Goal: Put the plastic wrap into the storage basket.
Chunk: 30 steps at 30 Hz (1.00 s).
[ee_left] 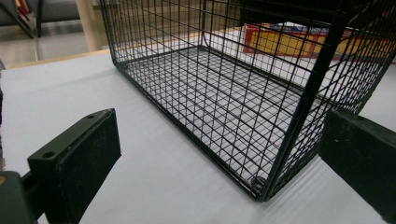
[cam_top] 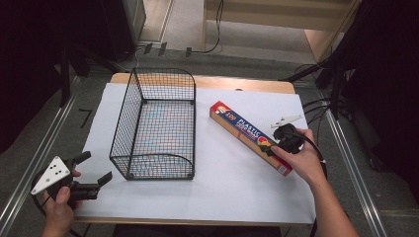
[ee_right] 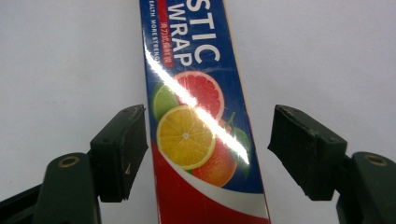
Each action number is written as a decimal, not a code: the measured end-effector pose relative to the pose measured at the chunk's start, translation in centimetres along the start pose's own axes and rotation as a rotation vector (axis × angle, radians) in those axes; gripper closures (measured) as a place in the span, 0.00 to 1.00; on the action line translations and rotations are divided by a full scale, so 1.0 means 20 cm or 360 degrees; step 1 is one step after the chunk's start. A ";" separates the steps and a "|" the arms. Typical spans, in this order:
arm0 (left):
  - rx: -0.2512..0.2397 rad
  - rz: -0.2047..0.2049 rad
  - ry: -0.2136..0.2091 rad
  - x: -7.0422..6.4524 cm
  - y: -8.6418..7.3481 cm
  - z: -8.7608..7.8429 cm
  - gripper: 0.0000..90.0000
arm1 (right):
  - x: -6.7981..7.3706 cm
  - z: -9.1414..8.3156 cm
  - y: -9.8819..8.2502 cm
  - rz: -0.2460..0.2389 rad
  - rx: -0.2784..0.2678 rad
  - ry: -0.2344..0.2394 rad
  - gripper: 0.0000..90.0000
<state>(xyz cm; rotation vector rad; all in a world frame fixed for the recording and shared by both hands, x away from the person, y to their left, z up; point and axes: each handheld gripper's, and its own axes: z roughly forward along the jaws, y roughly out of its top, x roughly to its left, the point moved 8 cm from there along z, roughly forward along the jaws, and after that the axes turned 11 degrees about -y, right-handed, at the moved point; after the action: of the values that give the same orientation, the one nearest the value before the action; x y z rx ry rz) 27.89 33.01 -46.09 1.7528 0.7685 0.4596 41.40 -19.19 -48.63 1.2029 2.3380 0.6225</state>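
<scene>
Leftmost, left gripper [cam_top: 94, 170] sits at the near-left counter [cam_top: 232, 192] edge, fingers [ee_left: 79, 158] spread wide w/ nothing between them, aimed at the near corner of the wire basket [cam_top: 153, 123], just short of it. Basket stands empty, mid-left of counter. Further right, plastic wrap box [cam_top: 249, 136] lies flat on the counter, long axis running diagonally from far-left to near-right. Right gripper [cam_top: 279, 143] is over its near-right end; in right gripper view its fingers [ee_right: 119, 151] straddle the box [ee_right: 201, 140] across the narrow width, one each side, part-spread, pads not yet touching. Right hand [cam_top: 301, 160] is clearly the nearer one; likely next is pinching the box across its width.
</scene>
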 end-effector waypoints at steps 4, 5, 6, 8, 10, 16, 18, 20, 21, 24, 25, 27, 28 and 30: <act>0.0008 0.0013 -0.0001 -0.01 0.00 0.00 0.00 | 0.01 0.02 0.01 -0.0028 0.0022 -0.0010 0.31; 0.0009 0.0011 0.0000 0.00 0.00 0.00 0.00 | 0.01 0.03 0.01 -0.0027 0.0034 -0.0010 0.31; 0.0005 0.0009 0.0004 0.00 0.00 -0.01 0.00 | 0.01 0.03 0.01 -0.0032 0.0034 -0.0019 0.30; -0.0004 0.0001 0.0007 0.00 0.00 -0.01 0.00 | 0.02 0.04 0.02 -0.0039 0.0038 -0.0024 0.30; -0.0004 0.0000 0.0007 0.01 0.00 -0.01 0.00 | 0.02 0.05 0.03 -0.0044 0.0046 -0.0020 0.31; 0.0010 -0.0001 0.0002 0.00 0.00 0.00 0.00 | 0.03 0.08 0.03 -0.0018 0.0090 0.0007 0.32; 0.0012 0.0000 0.0000 0.00 0.00 0.00 0.00 | 0.04 0.09 0.04 -0.0025 0.0091 0.0015 0.35; 0.0015 -0.0003 0.0001 0.00 -0.01 0.00 0.00 | 0.05 0.09 0.04 -0.0046 0.0085 0.0045 0.39; 0.0018 -0.0004 0.0003 0.00 -0.01 0.00 0.00 | 0.05 0.10 0.04 -0.0049 0.0090 0.0044 0.39; 0.0018 -0.0008 0.0005 0.00 -0.01 0.00 0.00 | 0.05 0.10 0.04 -0.0058 0.0098 0.0051 0.39; 0.0018 -0.0008 0.0005 0.00 -0.01 0.00 0.00 | 0.05 0.10 0.04 -0.0058 0.0098 0.0051 0.39; 0.0018 -0.0010 0.0003 0.00 -0.01 0.00 0.00 | 0.05 0.11 0.04 -0.0068 0.0104 0.0064 0.38; 0.0018 -0.0010 0.0003 0.00 -0.01 0.00 0.00 | 0.05 0.11 0.04 -0.0062 0.0116 0.0066 0.38; 0.0025 -0.0008 0.0001 0.00 -0.01 0.00 0.00 | 0.04 0.12 0.03 -0.0068 0.0135 0.0061 0.35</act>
<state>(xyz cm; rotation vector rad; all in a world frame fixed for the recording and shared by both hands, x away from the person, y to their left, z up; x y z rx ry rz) 27.87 33.10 -46.37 1.7650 0.7787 0.4517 42.71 -17.64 -50.36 1.1839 2.4378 0.5414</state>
